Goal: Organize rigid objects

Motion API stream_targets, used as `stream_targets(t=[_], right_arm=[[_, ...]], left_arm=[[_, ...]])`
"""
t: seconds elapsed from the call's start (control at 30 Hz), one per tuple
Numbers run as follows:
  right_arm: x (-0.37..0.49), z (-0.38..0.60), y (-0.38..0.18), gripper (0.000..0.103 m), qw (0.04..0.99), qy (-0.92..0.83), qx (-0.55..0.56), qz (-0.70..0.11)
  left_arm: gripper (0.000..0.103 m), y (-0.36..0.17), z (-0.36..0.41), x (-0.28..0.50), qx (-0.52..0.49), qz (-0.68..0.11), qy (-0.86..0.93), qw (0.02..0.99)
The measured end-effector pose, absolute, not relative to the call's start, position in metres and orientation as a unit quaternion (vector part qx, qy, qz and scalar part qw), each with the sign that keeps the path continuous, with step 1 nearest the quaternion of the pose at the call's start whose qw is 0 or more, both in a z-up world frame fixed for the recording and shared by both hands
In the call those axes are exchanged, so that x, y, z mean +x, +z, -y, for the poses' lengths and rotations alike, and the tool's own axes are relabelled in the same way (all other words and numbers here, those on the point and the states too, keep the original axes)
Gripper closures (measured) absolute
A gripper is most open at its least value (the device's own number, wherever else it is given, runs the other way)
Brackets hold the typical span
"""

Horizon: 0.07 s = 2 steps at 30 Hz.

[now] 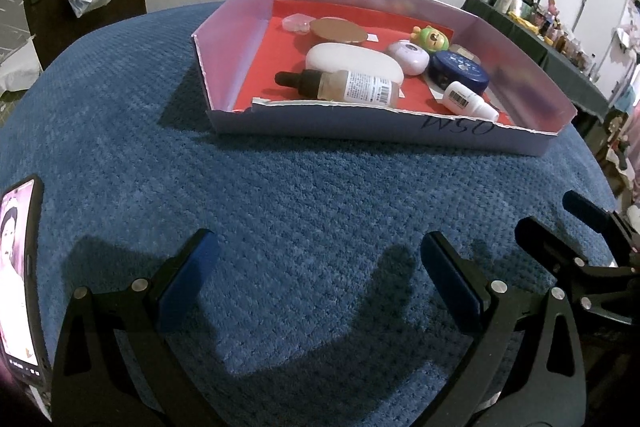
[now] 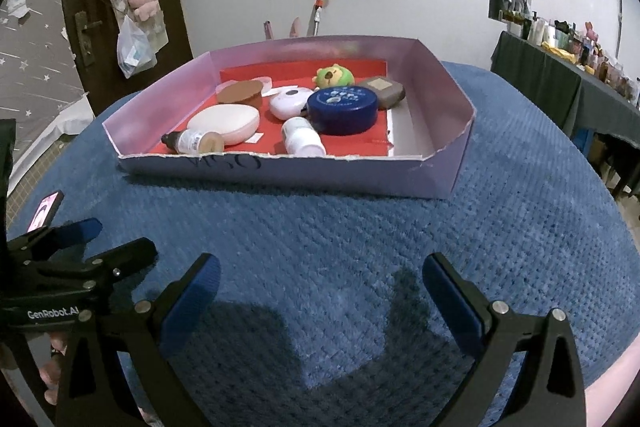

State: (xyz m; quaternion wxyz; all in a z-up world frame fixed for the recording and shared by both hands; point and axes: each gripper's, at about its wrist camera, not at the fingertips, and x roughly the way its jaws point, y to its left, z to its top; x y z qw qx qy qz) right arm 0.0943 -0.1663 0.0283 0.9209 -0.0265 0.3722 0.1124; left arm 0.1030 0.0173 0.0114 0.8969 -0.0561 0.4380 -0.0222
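Both tools are hovering low over a blue textured tabletop (image 1: 280,195), side by side and pointing at a shallow tray (image 2: 448,95). The left tool (image 1: 320,267) is standing wide open with nothing between its blue pads; the right tool (image 2: 320,287) is likewise spread wide and empty. In the left view the right tool is showing at the right edge, just beside the left one.

A broad strip of bare blue surface is lying between the tool tips and the tray's torn near wall, and more open surface is running along the tray's left side. A phone (image 1: 20,267) is sitting at the tabletop's left edge, close to the left tool.

All the small things are lying inside the tray on its red floor, well apart from both tools. A dropper bottle (image 1: 340,87) is lying on its side against the near wall, touching a white oval case (image 1: 352,61) behind it. A small white bottle (image 2: 302,137) is lying by the near wall, just beside a blue tin (image 2: 344,105). Farther back are sitting a brown round lid (image 2: 240,93), a pale round case (image 2: 288,103), a green toy (image 2: 332,75) and a brown compact (image 2: 382,91). The tray's right end is showing a bare white floor.
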Motion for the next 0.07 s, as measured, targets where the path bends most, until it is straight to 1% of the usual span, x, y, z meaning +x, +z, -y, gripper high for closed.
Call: stream_targets(t=[0.07], right_arm=[[0.0949, 0.166, 0.026, 0.0, 0.92, 0.111, -0.028, -0.374]], left_arm=[[0.0, 0.0116, -0.018, 0.1033, -0.061, -0.438, -0.02, 0.897]])
